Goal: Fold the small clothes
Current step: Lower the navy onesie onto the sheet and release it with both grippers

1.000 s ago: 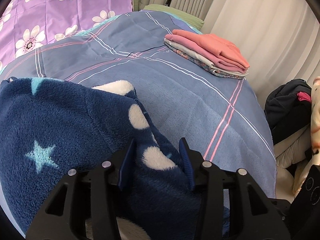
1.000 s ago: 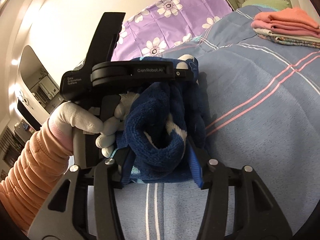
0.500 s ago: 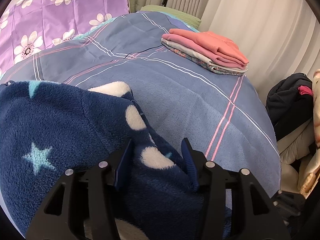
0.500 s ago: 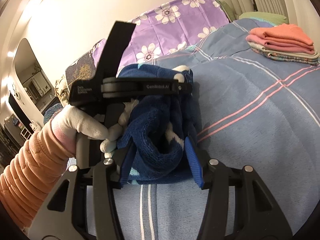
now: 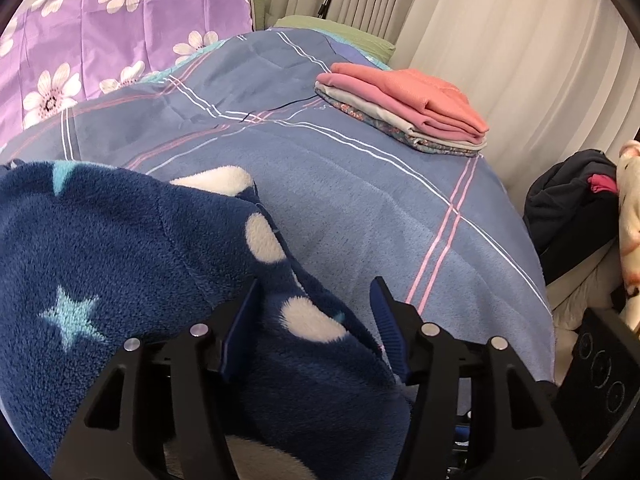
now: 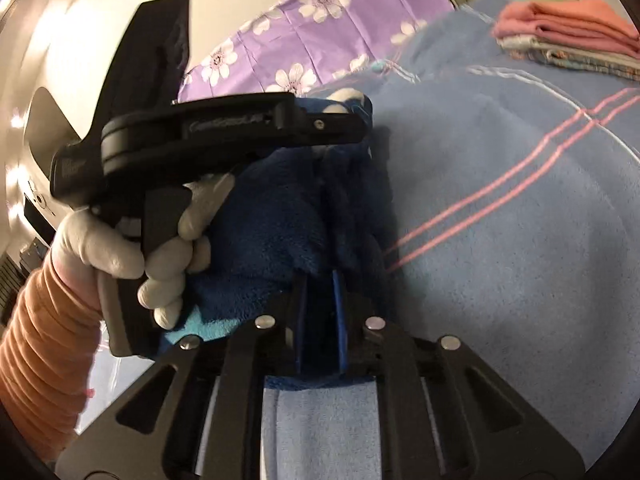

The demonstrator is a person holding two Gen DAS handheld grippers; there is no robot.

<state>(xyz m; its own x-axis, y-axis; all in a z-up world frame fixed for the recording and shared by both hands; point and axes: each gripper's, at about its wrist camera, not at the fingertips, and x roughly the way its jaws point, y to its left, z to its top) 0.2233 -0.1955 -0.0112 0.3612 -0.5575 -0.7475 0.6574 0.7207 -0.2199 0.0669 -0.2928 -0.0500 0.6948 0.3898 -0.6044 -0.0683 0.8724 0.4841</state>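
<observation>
Fleece garment, navy with stars and dots, lies bunched on my striped bedspread. My right gripper pinches its near edge; my left gripper, jaws just widening, straddles it loosely.

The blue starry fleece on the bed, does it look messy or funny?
Yes. The navy fleece garment lies bunched and rumpled on the blue striped bedspread, unlike the flat stack of folded clothes behind it.

Fleece garment cut off at left edge; right-wrist view blurred.
</observation>
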